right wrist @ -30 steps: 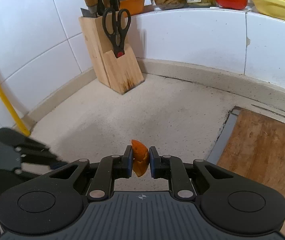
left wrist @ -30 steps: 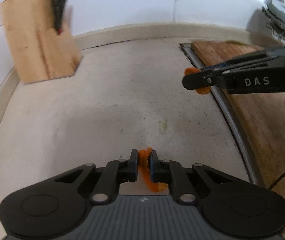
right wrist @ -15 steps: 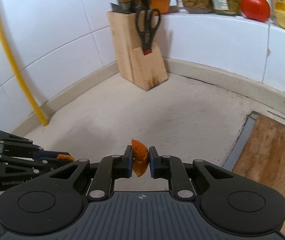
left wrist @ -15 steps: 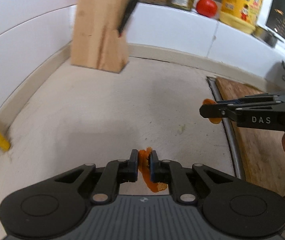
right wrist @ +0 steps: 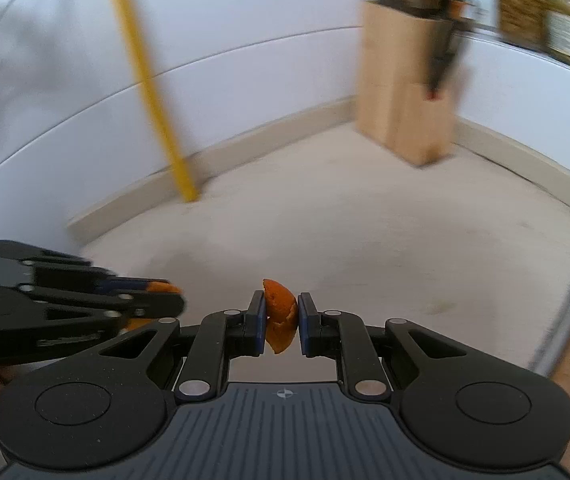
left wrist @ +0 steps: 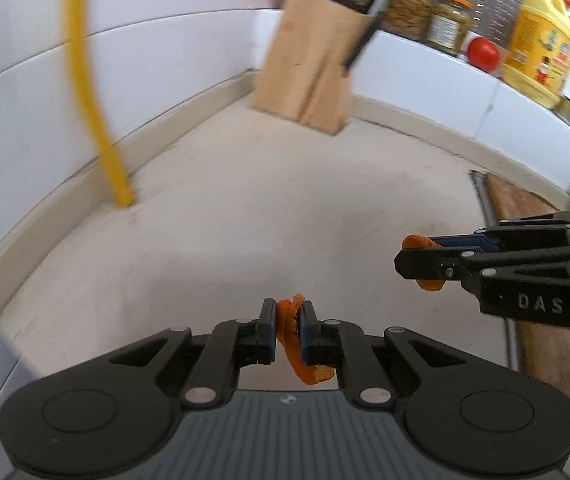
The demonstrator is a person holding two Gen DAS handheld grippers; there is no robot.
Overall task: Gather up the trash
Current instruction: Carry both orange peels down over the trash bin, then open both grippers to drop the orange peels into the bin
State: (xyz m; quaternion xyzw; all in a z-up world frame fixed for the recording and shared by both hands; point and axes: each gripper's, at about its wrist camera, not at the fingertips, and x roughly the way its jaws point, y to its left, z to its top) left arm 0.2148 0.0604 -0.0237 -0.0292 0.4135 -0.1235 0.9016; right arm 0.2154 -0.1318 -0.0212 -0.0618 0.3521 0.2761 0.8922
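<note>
Nearest, the left tongs (left wrist: pixel 285 322) are clamped almost shut on a thin curled strip of orange peel (left wrist: pixel 291 340), held above the table (left wrist: pixel 245 208). To their right the right tongs (right wrist: pixel 281 322) pinch a thicker peel wedge (right wrist: pixel 280 316) in a narrow gap — also off the surface. The table is pale, speckled stone. At its right edge lies a wooden cutting board (left wrist: pixel 525 208). Farther back, a yellow pipe (left wrist: pixel 85 92) meets the white-tiled wall, and a wooden knife block (left wrist: pixel 309 80) stands in the far corner — jars blurred behind it.

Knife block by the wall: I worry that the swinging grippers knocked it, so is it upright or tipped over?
Upright. The knife block stands on its base on the counter, with handles sticking out of its top.
</note>
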